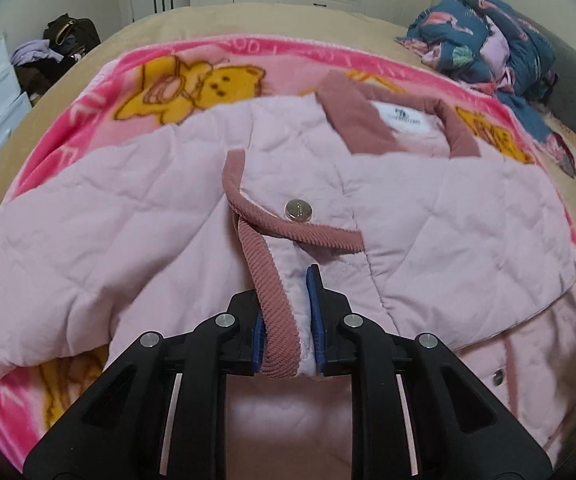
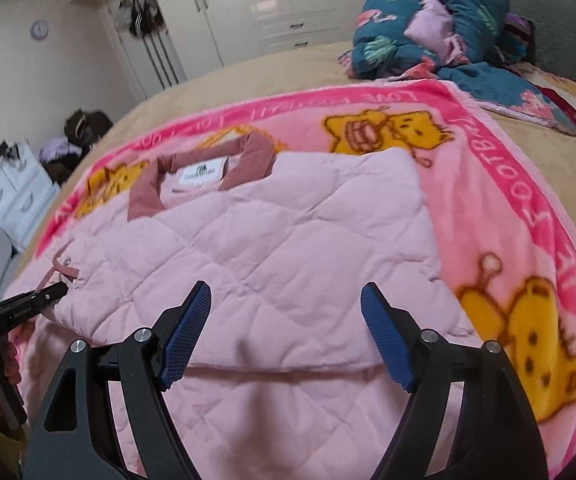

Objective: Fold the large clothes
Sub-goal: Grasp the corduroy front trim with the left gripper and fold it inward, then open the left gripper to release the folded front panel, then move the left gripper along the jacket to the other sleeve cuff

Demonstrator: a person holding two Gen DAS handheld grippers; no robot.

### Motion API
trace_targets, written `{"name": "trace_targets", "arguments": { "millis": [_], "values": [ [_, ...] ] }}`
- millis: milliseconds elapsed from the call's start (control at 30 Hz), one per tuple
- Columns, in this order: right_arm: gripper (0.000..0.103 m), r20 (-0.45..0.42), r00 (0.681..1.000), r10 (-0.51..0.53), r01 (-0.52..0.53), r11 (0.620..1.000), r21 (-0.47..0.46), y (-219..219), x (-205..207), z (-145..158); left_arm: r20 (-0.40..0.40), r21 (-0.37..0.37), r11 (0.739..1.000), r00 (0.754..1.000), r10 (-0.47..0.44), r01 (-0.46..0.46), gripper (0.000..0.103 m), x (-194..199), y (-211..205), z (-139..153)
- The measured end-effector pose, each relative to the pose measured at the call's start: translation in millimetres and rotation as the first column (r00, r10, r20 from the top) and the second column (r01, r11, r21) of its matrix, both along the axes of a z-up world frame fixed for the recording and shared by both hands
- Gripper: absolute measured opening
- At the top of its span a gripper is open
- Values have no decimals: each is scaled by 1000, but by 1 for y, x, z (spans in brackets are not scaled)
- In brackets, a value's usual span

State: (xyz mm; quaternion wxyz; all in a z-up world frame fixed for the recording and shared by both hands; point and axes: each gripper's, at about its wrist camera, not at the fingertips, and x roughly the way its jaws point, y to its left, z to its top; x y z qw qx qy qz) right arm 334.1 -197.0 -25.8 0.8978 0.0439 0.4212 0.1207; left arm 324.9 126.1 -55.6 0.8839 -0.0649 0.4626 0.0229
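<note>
A pale pink quilted jacket (image 1: 128, 208) with dusty-rose corduroy collar and trim lies on a pink bear-print blanket (image 1: 208, 76), its sides folded over the middle. My left gripper (image 1: 288, 316) is shut on the jacket's rose-trimmed edge (image 1: 276, 304) near a silver snap (image 1: 298, 210). In the right wrist view the jacket (image 2: 272, 240) lies with its collar (image 2: 248, 156) at the far end. My right gripper (image 2: 288, 332) is open and empty, hovering over the jacket's near folded edge. The left gripper also shows at the left (image 2: 28, 304).
The blanket (image 2: 499, 208) covers a tan bed (image 2: 248, 76). A heap of blue floral bedding (image 2: 439, 28) lies at the far right corner. White wardrobes (image 2: 288, 4) stand behind. A white drawer unit (image 2: 12, 196) and a pile of bags and clothes (image 2: 80, 128) stand left.
</note>
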Motion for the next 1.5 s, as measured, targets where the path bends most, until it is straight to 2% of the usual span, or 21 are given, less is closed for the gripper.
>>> {"name": "trace_targets", "arguments": {
  "millis": [267,400,500,633,733,833,967,1033,1100,1500],
  "values": [
    [76,-116,992,-41,33,997,-73,-1,19,-36,-18,-23,1000,1000,12,-12,17,0,4,-11],
    [77,-128,990,-61,52,996,-69,-7,22,-49,-23,-36,999,1000,19,-19,19,1,3,-13],
    [77,-127,990,-65,55,995,-77,-6,19,-45,-25,-35,999,1000,19,-20,20,0,3,-12],
    [79,-100,993,-61,62,998,13,-13,4,-28,-17,-52,999,1000,6,-7,23,-4,2,-7],
    [87,-72,995,-69,71,997,32,-16,-7,-19,-11,-66,998,1000,9,-10,41,-10,3,0],
    [95,-51,996,-71,74,996,58,-17,-17,-12,2,-61,998,1000,3,-3,55,-17,0,8],
    [96,-42,997,-58,61,995,75,-13,-27,-5,16,-66,998,1000,4,-3,69,-25,-2,19],
    [96,-39,998,-46,49,996,77,-10,-32,-2,28,-74,997,1000,0,2,84,-29,-2,25],
    [96,-28,999,-37,39,996,78,-6,-37,3,36,-71,997,999,-1,3,92,-32,-3,30],
    [99,36,999,-4,1,996,92,15,-64,36,76,-74,997,997,26,-21,94,-60,4,56]
  ]
}}
